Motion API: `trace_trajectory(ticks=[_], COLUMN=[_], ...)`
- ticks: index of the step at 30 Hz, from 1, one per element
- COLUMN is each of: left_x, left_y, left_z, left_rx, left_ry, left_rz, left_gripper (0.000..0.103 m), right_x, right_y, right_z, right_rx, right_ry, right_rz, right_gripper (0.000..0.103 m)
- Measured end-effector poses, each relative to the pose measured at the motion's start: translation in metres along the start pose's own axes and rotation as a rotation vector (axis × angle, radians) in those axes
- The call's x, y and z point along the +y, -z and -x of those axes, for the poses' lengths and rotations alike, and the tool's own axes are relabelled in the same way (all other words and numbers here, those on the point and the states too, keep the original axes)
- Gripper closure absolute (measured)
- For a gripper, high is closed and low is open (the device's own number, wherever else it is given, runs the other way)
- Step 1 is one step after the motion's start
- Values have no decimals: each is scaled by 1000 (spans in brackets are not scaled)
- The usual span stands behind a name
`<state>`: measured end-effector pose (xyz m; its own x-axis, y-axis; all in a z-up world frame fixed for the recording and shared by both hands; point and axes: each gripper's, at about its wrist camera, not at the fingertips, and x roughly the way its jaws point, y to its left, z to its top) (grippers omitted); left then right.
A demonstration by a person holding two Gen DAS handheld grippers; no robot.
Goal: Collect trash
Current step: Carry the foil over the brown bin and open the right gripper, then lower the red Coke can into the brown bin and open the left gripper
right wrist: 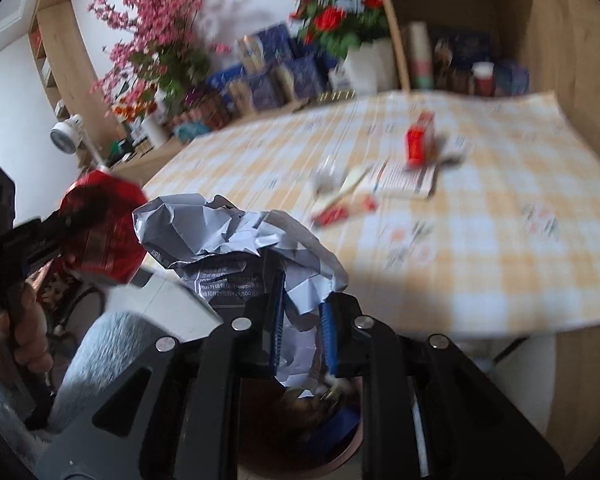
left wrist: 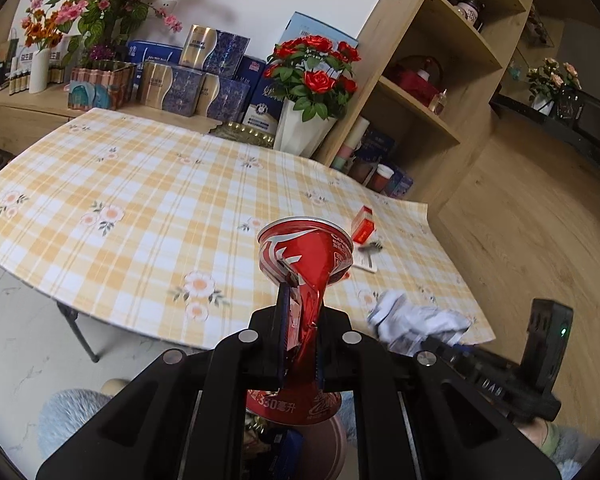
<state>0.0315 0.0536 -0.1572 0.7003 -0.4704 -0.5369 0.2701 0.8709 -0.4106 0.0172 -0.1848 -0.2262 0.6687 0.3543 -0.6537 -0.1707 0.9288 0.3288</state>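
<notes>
Both grippers carried trash above the bin at the near edge of the table.

In the lower middle of the left wrist view we saw the left gripper [left wrist: 300, 320] closed narrowly on a crushed red can [left wrist: 306, 256], its waist pinched flat between the jaws. In the lower middle of the right wrist view the right gripper [right wrist: 302, 312] was clamped on a crumpled paper [right wrist: 236, 232]. Under both, at the bottom edge, stood a brown bin [right wrist: 340, 456] with some rubbish inside. On the checked tablecloth [left wrist: 120, 184], right of centre, a small red box [left wrist: 362, 226] and a leaflet [right wrist: 404, 178] lay close together.
</notes>
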Motion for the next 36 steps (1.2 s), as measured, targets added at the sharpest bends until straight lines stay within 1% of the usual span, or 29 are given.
trace_trajectory(ticks=[2,9,11,12,13,14,15,16,17,20,22,24,25,27,31,36], left_x=[1,6,6,6,6,6,6,6,6,6,5,3,3,2,-1,-8], left_y=[3,5,8,8,9,10,11,11,12,17,21,29,32,41,55,59], left_z=[5,14,13,13,12,12,11,10,8,4,1,-3,-5,-11,-22,-32], left_rx=[0,-3,5,9,14,15,19,21,24,39,48,63,71,100,151,183], left_ry=[-7,-24,-23,-21,-18,-17,-15,-14,-12,-12,-10,-10,-10,-7,2,-5], left_rz=[-7,0,2,1,0,0,2,4,7,5,-2,-18,-22,-23,-29,-64], left_gripper=[93,93,93,93,93,93,93,93,93,93,93,93,93,93,93,93], right_x=[5,14,15,17,19,23,25,28,28,22,16,11,7,-1,-15,-15], right_y=[10,35,39,40,41,41,41,41,39,33,30,29,30,30,28,27], right_z=[-6,-34,-39,-41,-42,-41,-41,-38,-36,-31,-21,-12,-6,-2,4,10], right_rx=[40,190,225,237,241,242,241,229,216,170,102,32,-2,-23,-52,-105], right_ry=[-19,-40,-71,-82,-82,-77,-67,-35,-16,33,97,166,211,247,290,346], right_rz=[-10,-46,-60,-61,-55,-44,-35,-19,-10,-20,-29,-30,-36,-61,-104,-85], right_gripper=[83,83,81,74,66,62,51,38,34,28,15,8,8,7,6,6])
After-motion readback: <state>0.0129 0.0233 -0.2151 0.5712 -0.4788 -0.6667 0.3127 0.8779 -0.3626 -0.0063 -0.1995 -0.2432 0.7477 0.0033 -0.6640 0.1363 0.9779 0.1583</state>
